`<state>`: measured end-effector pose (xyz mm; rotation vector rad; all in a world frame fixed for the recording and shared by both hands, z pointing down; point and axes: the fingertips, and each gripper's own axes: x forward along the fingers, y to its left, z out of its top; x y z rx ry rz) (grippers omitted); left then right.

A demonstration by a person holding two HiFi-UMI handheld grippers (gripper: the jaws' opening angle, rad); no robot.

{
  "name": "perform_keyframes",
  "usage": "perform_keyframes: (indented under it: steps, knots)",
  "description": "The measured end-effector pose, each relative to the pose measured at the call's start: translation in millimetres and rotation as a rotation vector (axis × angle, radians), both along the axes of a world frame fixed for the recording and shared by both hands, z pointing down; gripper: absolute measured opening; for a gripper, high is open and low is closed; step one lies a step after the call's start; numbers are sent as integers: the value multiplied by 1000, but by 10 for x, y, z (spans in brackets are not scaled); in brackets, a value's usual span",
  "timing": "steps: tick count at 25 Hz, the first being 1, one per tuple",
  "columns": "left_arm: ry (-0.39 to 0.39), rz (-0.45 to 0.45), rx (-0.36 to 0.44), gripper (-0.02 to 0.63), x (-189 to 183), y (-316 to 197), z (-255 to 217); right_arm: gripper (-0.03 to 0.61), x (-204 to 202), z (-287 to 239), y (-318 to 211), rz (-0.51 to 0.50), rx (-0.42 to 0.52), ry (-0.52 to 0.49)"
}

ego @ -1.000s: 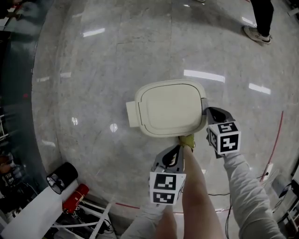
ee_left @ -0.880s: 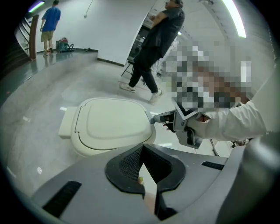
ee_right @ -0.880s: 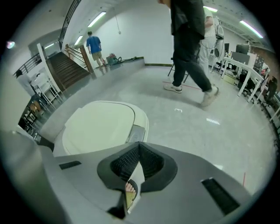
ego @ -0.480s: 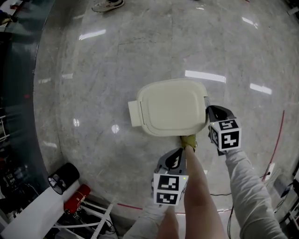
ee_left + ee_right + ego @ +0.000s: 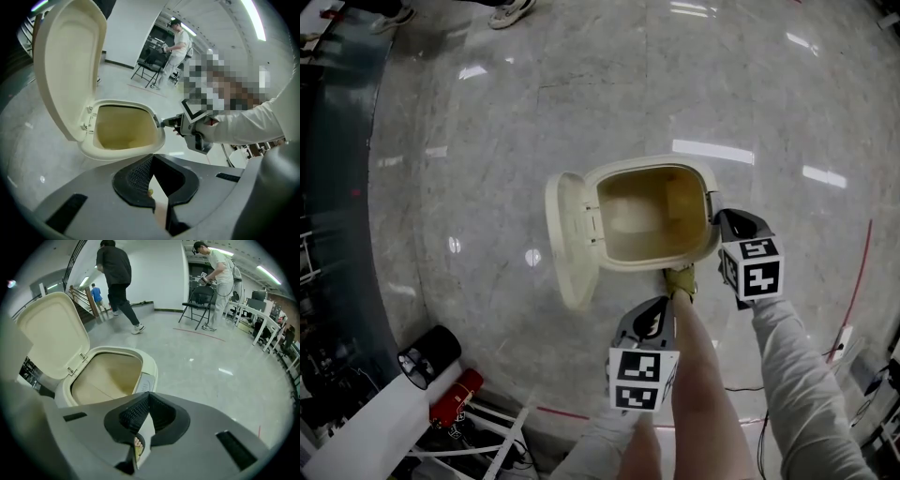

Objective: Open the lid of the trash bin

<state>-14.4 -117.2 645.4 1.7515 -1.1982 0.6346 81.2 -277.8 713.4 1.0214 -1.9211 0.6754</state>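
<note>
The cream trash bin [image 5: 649,263] stands on the marble floor with its lid [image 5: 567,244] swung up on the left and its inside bare. A foot in a yellow shoe [image 5: 678,280] rests at the bin's front base. My left gripper [image 5: 655,304] hovers just in front of the bin, shut on nothing. At the bin's right rim my right gripper [image 5: 723,223] is also shut and empty. In the left gripper view the raised lid [image 5: 65,70] towers over the open bin [image 5: 123,153]. The right gripper view looks down into the bin [image 5: 146,365] past the lid [image 5: 51,333].
A black cylinder [image 5: 425,356] and a red canister [image 5: 450,398] lie among cables at the lower left. A red line [image 5: 859,272] curves over the floor on the right. People walk and stand farther off [image 5: 117,277], near a folding chair [image 5: 199,303].
The lid has swung from flat and closed to upright on the bin's left side, showing the inside. Both grippers and the foot have stayed nearly in place.
</note>
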Motion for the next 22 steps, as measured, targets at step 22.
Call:
perform_keyframes:
  steps: [22]
  knots:
    - [-5, 2, 15, 5, -30, -68, -100, -5, -144, -192, 67, 40, 26, -6]
